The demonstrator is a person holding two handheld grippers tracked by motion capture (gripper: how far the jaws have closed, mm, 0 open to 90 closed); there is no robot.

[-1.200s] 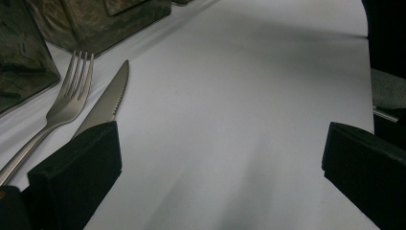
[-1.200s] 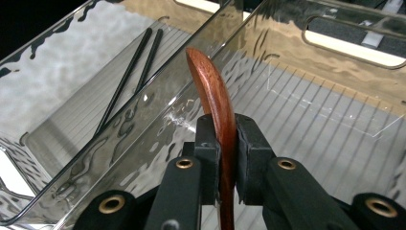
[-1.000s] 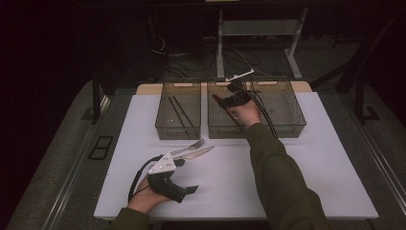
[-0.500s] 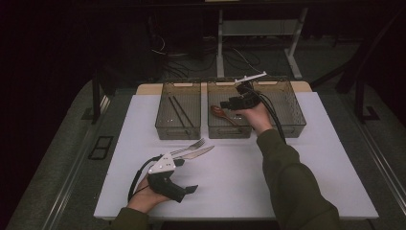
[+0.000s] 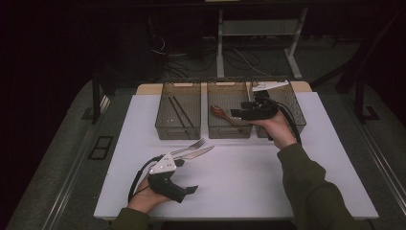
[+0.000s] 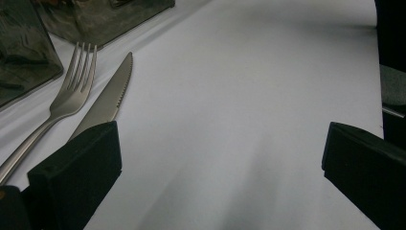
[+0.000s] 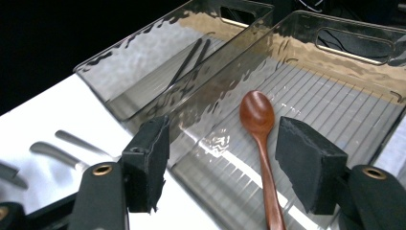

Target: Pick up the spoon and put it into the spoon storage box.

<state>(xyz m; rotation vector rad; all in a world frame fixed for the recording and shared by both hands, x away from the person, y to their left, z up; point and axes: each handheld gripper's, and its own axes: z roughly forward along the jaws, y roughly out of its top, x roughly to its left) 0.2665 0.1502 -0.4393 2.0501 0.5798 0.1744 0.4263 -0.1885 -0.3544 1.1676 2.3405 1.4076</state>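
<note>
The right hand-held gripper (image 5: 239, 113), jaws just opened and empty, hangs at frame centre over the brown wooden spoon (image 7: 261, 139) lying in the middle clear plastic bin (image 7: 335, 103); the left hand-held gripper (image 5: 190, 189), lower left, is spread wide.

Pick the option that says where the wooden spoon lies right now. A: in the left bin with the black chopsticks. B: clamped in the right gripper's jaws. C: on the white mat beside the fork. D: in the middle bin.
D: the wooden spoon lies flat on the ribbed floor of the middle bin, and the right gripper hangs above it with open jaws that touch nothing.
</note>
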